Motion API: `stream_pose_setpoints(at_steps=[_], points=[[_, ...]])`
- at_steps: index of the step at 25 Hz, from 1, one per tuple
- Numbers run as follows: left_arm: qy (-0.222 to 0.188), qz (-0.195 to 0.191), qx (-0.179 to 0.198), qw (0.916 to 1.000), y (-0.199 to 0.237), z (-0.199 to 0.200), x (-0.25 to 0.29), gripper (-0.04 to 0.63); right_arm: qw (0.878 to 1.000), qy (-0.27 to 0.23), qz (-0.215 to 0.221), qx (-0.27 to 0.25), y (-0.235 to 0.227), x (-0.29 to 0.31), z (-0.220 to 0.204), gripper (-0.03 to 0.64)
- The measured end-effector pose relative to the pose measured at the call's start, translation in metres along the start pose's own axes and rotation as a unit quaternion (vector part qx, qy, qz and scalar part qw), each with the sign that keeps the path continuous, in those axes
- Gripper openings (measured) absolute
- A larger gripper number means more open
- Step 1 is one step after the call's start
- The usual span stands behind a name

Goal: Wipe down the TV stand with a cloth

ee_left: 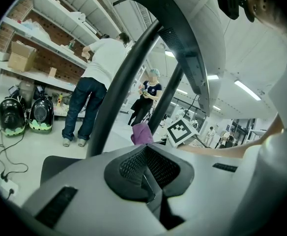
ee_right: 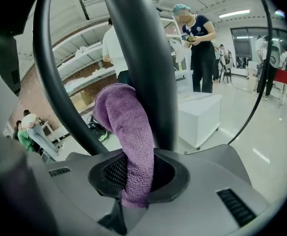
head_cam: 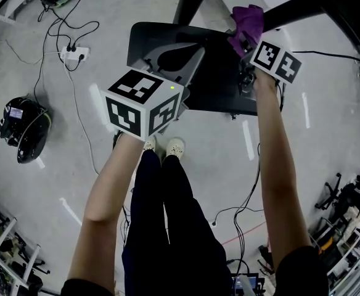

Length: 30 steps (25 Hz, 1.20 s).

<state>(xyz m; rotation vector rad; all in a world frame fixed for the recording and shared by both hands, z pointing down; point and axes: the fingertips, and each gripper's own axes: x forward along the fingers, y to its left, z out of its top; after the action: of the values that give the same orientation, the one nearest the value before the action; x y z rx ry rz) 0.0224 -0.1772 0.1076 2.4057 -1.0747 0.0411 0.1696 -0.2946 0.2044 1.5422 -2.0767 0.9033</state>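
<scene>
Right gripper (ee_right: pixel 133 188): jaws clamped tight on a purple cloth (ee_right: pixel 124 127). The cloth bunches up against the black upright of the TV stand (ee_right: pixel 146 58), centre of the right gripper view. Left gripper (ee_left: pixel 151 183): jaws together, nothing between them, overlapping the stand's dark base plate (head_cam: pixel 220 88) at upper centre of the head view.

A glossy grey floor (head_cam: pixel 57 165) carries a power strip (head_cam: pixel 74 54), beside brick-backed shelves (ee_left: pixel 40 48), a white cabinet (ee_right: pixel 200 114) and overhead strip lights (ee_left: pixel 246 90).
</scene>
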Motion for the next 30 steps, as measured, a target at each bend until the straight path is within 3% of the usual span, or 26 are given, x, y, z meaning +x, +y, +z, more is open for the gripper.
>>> stream_pose_setpoints(at_steps=[6, 11, 17, 21, 26, 30], points=[[0.002, -0.001, 0.001, 1.0000, -0.001, 0.000, -0.001, 0.008, 0.999, 0.048, 0.015, -0.001, 0.003, 0.008, -0.018, 0.089], [0.003, 0.001, -0.001, 1.0000, -0.002, -0.003, 0.001, 0.008, 0.999, 0.044, 0.020, -0.025, 0.006, -0.002, -0.017, 0.089], [0.005, -0.003, 0.002, 1.0000, -0.005, -0.003, 0.002, 0.008, 0.992, -0.063, 0.039, -0.104, 0.024, -0.043, 0.004, 0.089], [0.007, -0.005, 0.003, 1.0000, -0.007, -0.002, 0.004, 0.008, 0.987, -0.128, 0.038, -0.094, 0.021, -0.081, 0.028, 0.089], [0.010, -0.011, 0.006, 0.9999, -0.014, -0.002, 0.009, 0.008, 0.973, -0.186, 0.020, -0.134, 0.011, -0.126, 0.062, 0.089], [0.010, -0.018, 0.013, 0.9997, -0.019, 0.003, 0.016, 0.008, 0.967, -0.221, 0.006, -0.127, -0.004, -0.150, 0.091, 0.089]])
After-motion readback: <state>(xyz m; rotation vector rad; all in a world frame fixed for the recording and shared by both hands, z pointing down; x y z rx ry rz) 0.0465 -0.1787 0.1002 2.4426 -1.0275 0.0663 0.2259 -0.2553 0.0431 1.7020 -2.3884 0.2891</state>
